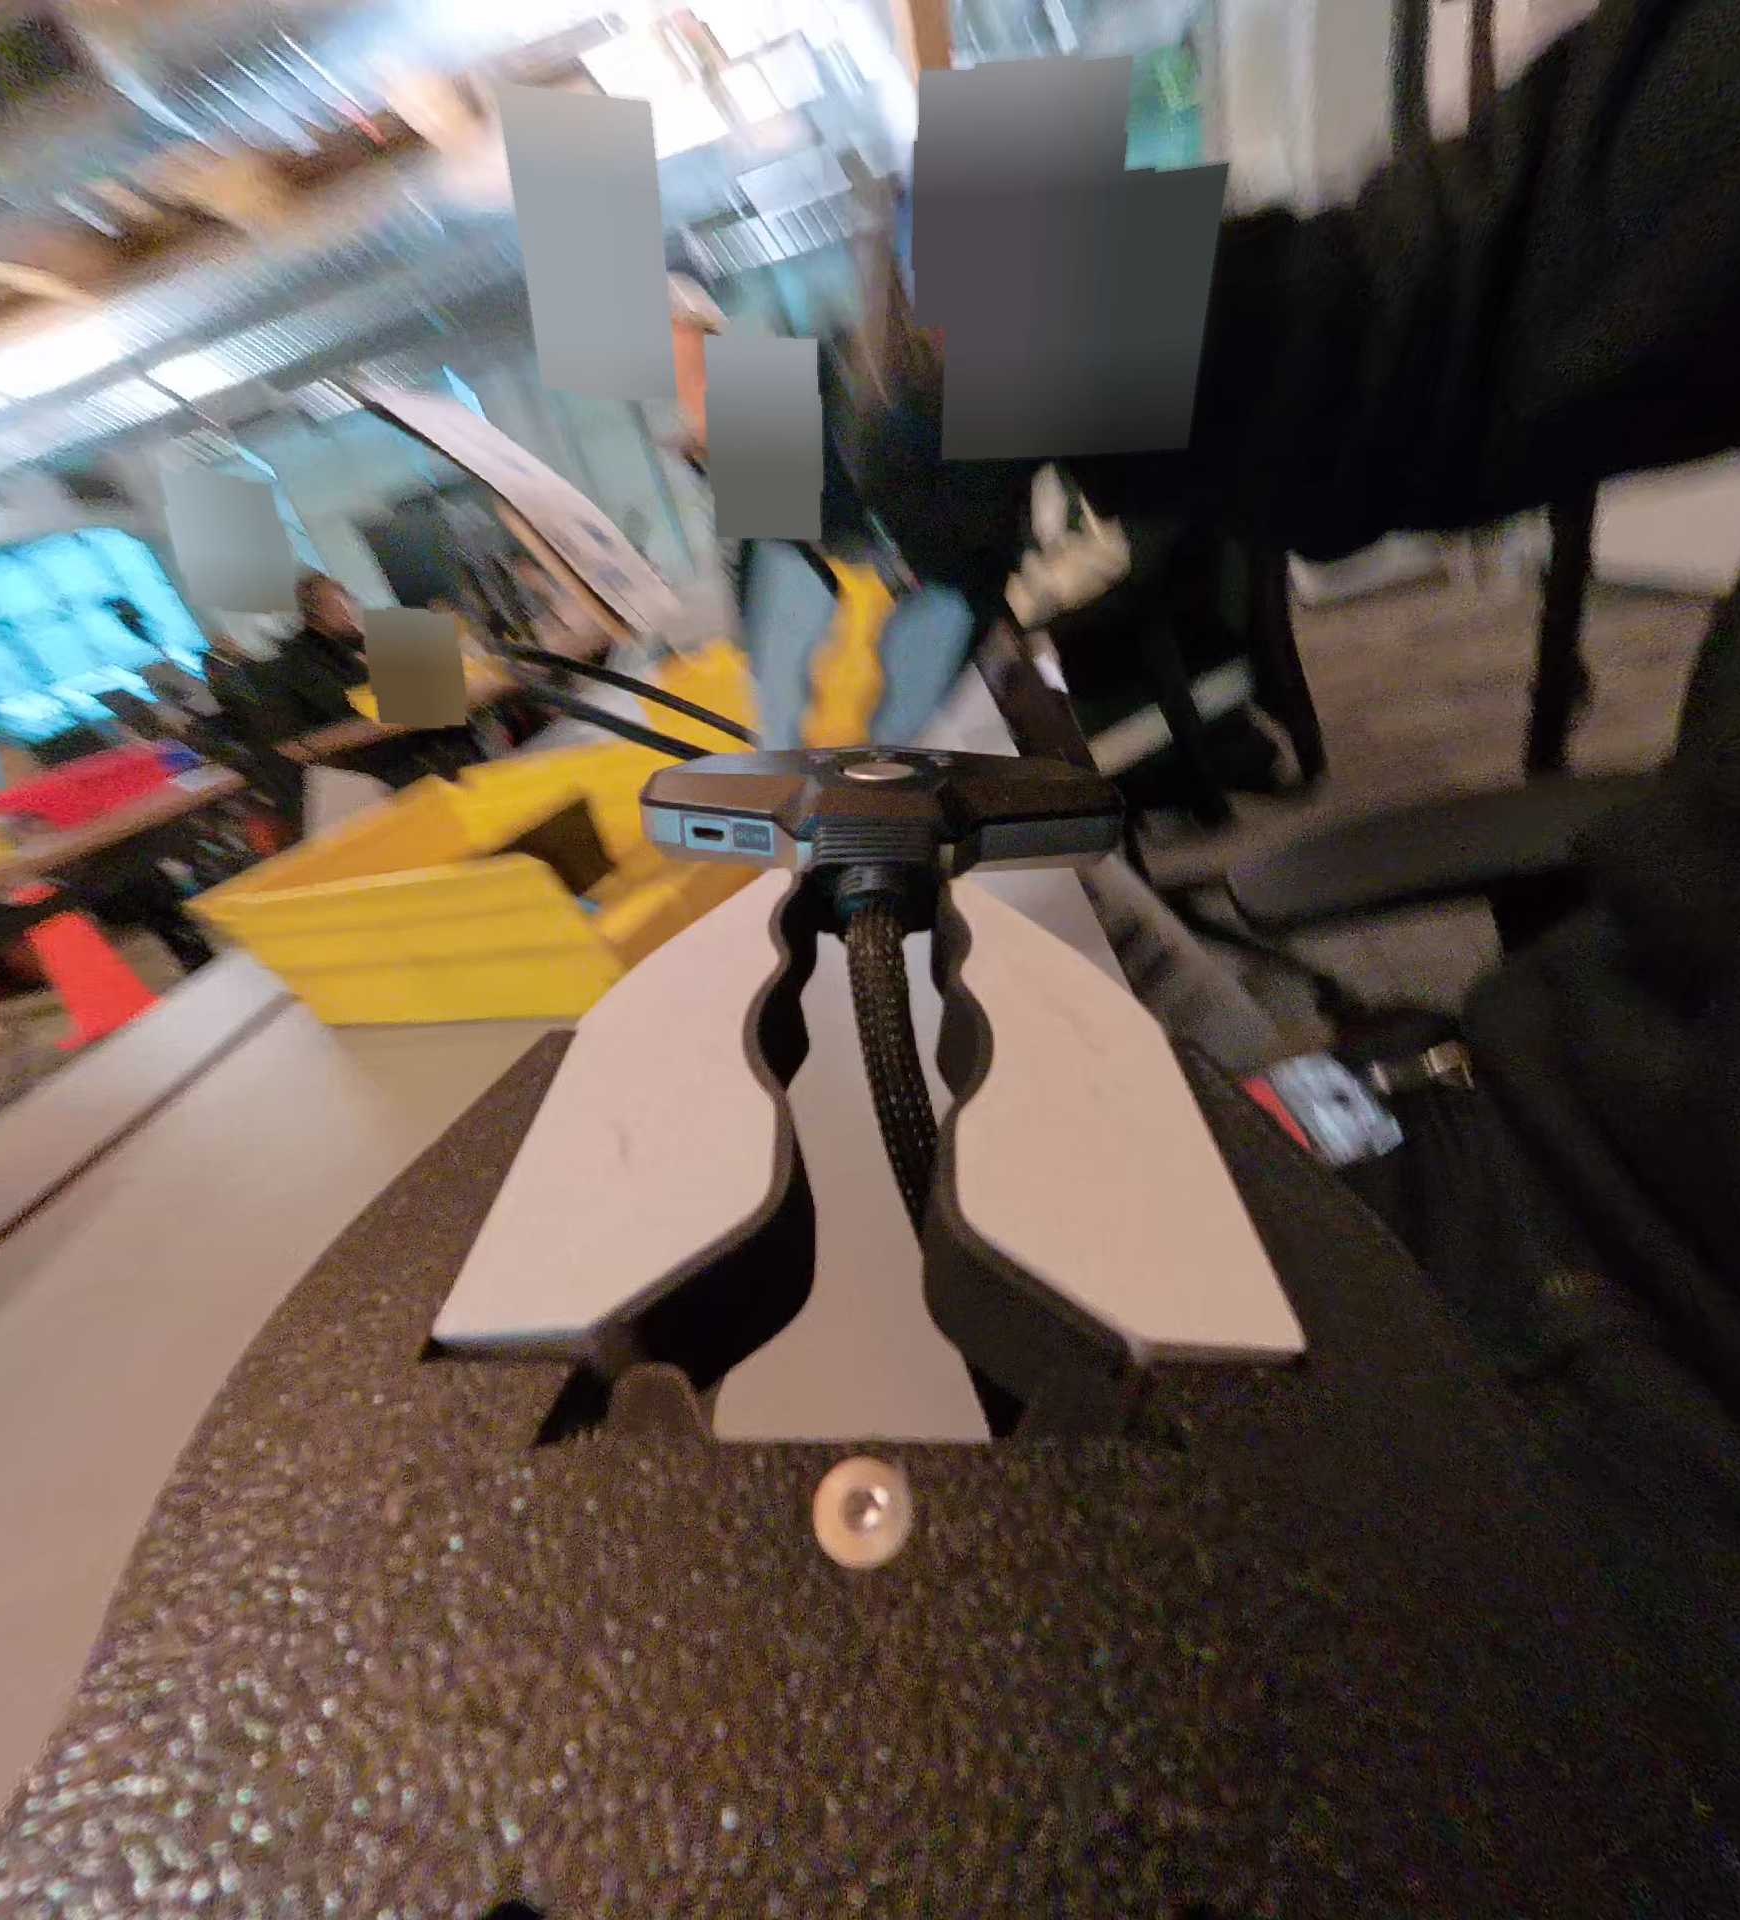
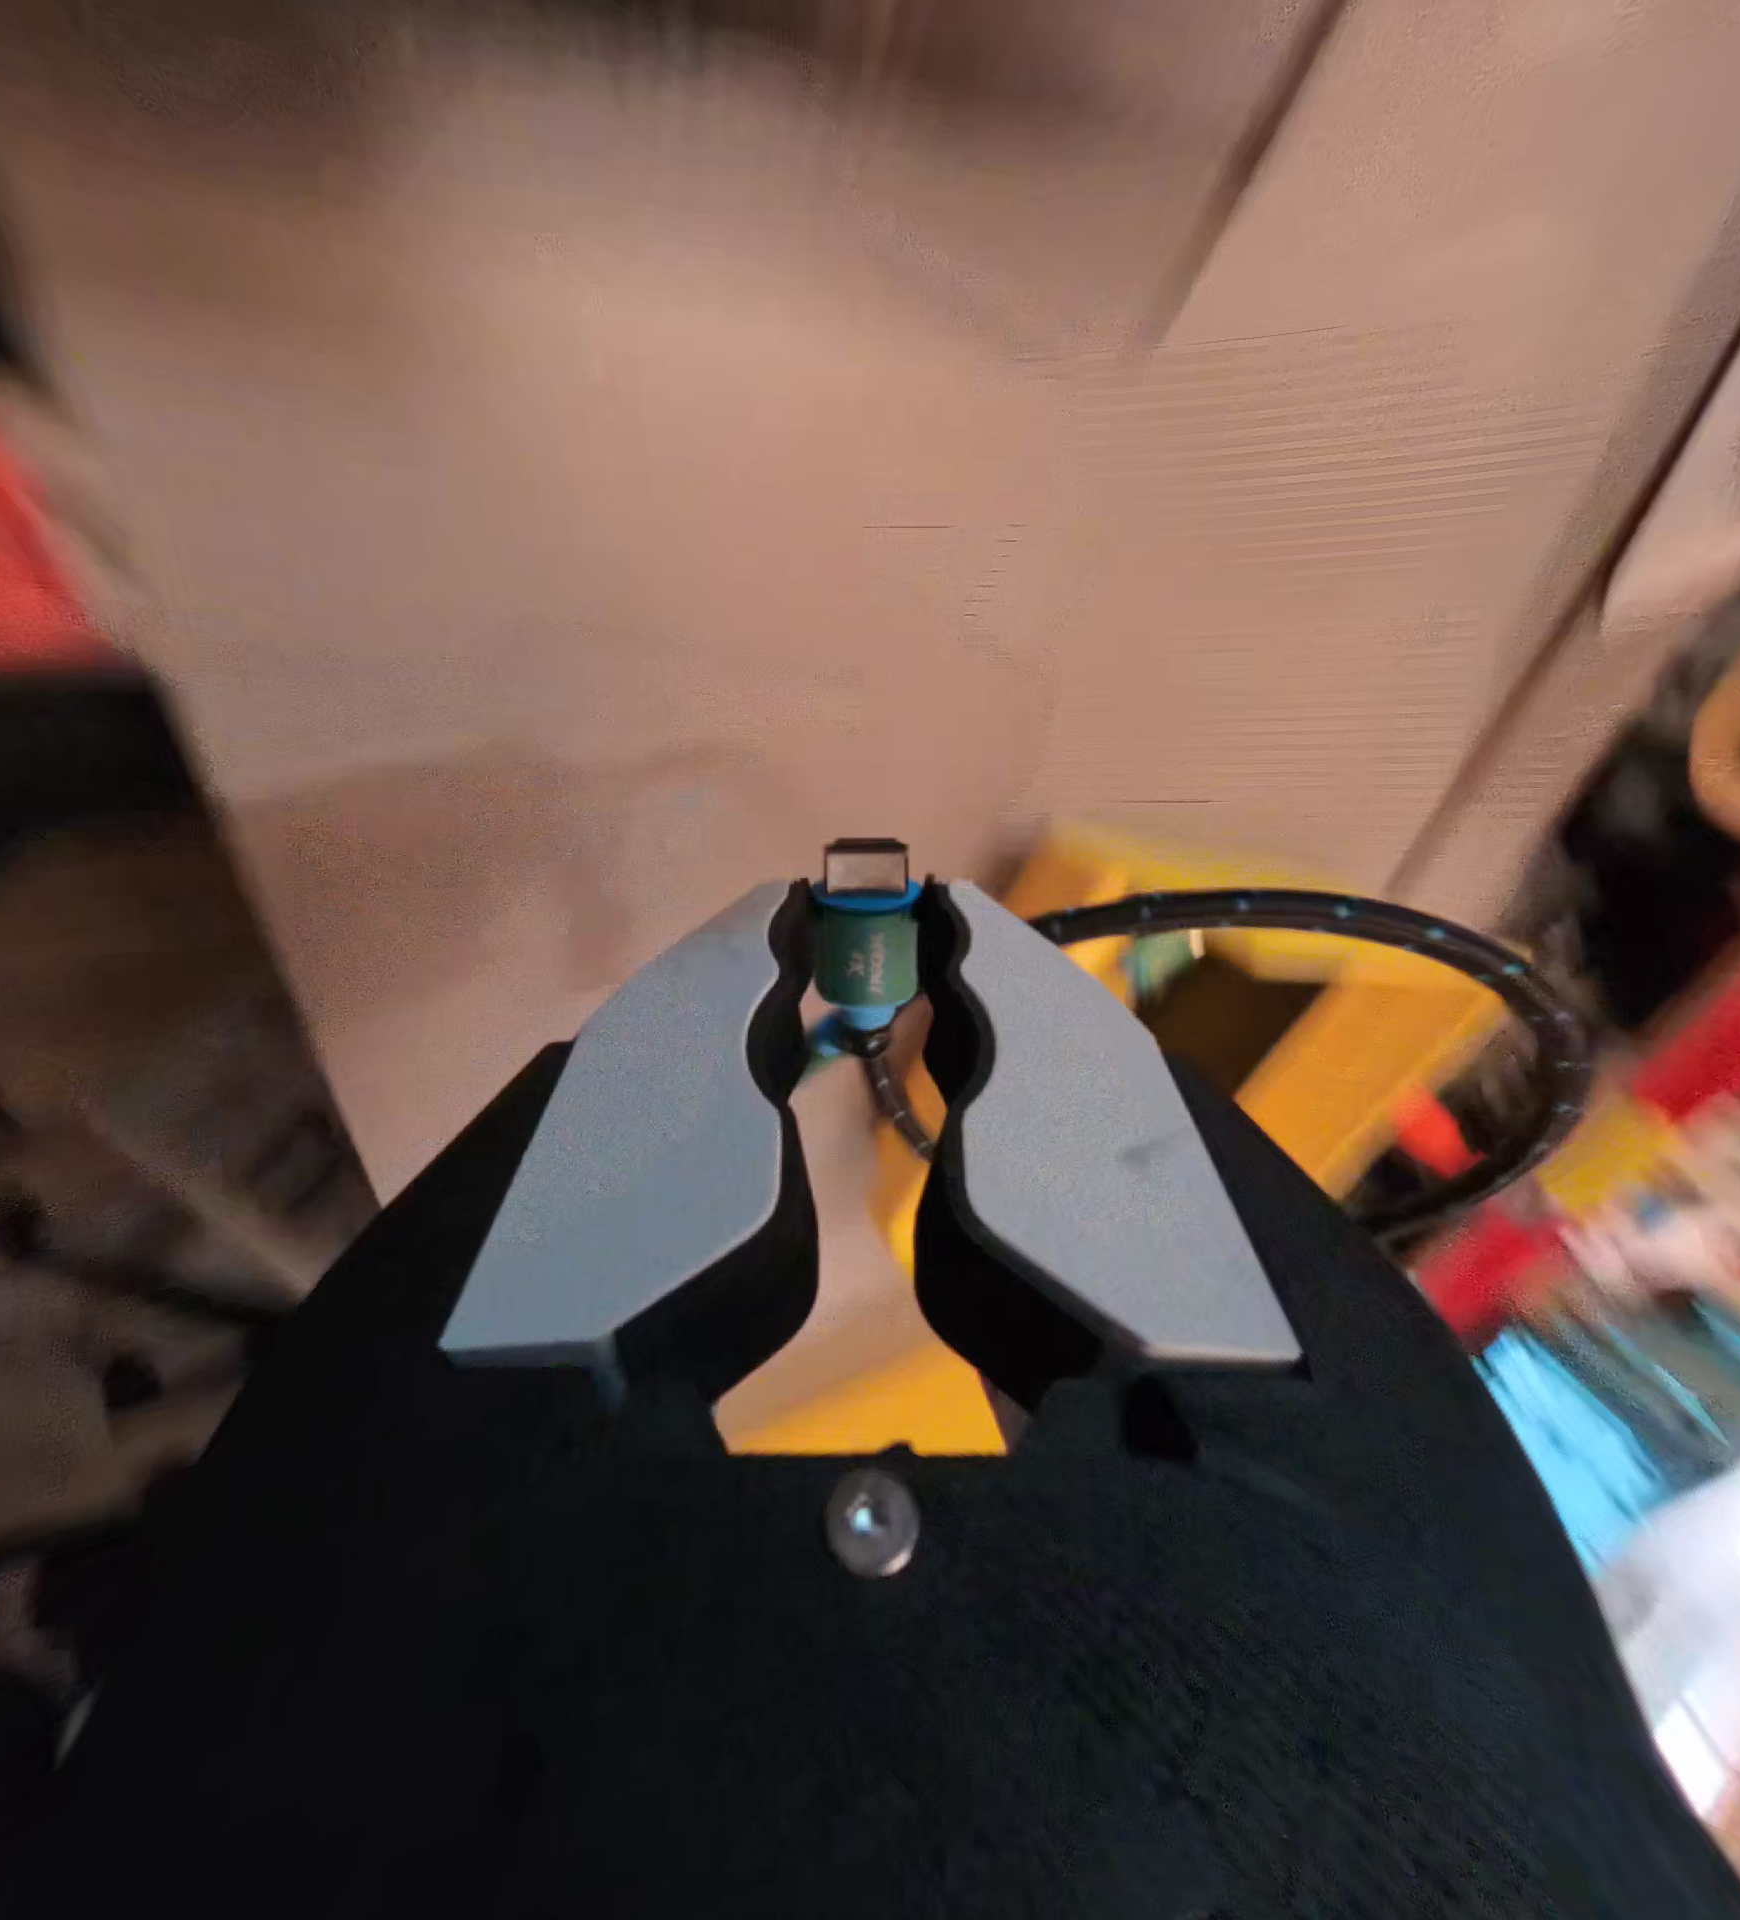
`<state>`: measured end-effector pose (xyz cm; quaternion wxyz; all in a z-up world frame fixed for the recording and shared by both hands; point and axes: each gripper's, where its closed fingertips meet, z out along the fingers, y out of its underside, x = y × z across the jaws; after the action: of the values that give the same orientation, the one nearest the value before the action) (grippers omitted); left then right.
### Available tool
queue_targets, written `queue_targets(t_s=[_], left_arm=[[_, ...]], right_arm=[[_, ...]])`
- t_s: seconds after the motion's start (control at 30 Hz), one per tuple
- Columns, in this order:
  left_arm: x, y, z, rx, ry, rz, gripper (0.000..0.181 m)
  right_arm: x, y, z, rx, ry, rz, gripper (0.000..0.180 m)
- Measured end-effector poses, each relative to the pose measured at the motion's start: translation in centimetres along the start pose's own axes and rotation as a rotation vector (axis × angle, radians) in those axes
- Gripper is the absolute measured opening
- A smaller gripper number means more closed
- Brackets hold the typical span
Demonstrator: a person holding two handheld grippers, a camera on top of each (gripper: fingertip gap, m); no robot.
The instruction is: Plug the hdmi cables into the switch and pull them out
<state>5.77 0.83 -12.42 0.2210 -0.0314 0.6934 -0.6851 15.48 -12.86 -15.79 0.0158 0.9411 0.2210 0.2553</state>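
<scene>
With both my jaws nearly together, each clamps a piece of the HDMI set held up in the air.

My left gripper [image 1: 871, 894] pinches the ribbed collar where the black braided cable [image 1: 892, 1049] enters the HDMI switch [image 1: 876, 810], which sits crosswise past my fingertips, above the grey table [image 1: 222, 1122] and its far edge. My right gripper [image 2: 866, 914] grips the green HDMI plug [image 2: 861, 951], metal tip [image 2: 866, 862] protruding forward into open room; its cable [image 2: 1468, 997] loops off right.
</scene>
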Motion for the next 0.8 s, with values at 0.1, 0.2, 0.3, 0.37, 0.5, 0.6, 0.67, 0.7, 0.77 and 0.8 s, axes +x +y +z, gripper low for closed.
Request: queue_targets(t_s=[0.1,0.2,0.3,0.37,0.5,0.6,0.67,0.7,0.77,0.8], left_arm=[[-2.9,-3.1,-4.5,0.146,-0.13,-0.007,0.022],[-2.5,-4.3,-4.4,0.211,-0.113,-0.009,0.022],[-1.8,-3.4,-3.6,0.162,-0.076,-0.006,0.021],[-1.9,-3.1,-3.5,0.173,-0.069,-0.028,0.022],[-1.7,-2.7,-3.1,0.182,-0.054,-0.047,0.022],[-1.4,-2.1,-2.4,0.148,-0.039,-0.043,0.021],[-1.1,-1.8,-2.1,0.139,-0.022,-0.046,0.021],[-1.1,-1.7,-2.0,0.138,-0.02,-0.048,0.021],[-1.1,-1.5,-2.0,0.137,-0.018,-0.053,0.021],[-1.2,-1.4,-2.0,0.137,-0.019,-0.057,0.021]], right_arm=[[-0.8,-0.3,-1.4,0.298,-0.107,0.22,0.021],[4.0,2.9,-3.6,0.26,0.088,0.317,0.021],[7.6,6.5,-4.6,0.274,0.142,0.503,0.021],[9.3,8.8,-4.0,0.26,0.191,0.609,0.021],[11.1,12.0,-0.6,0.209,0.209,0.758,0.02],[11.8,13.2,3.0,0.214,0.17,0.894,0.02],[12.3,13.7,5.1,0.226,0.161,0.979,0.02],[12.6,13.7,5.9,0.244,0.162,1.019,0.02],[13.7,13.6,7.0,0.321,0.173,1.119,0.02],[14.2,13.4,7.3,0.38,0.163,1.178,0.02]])
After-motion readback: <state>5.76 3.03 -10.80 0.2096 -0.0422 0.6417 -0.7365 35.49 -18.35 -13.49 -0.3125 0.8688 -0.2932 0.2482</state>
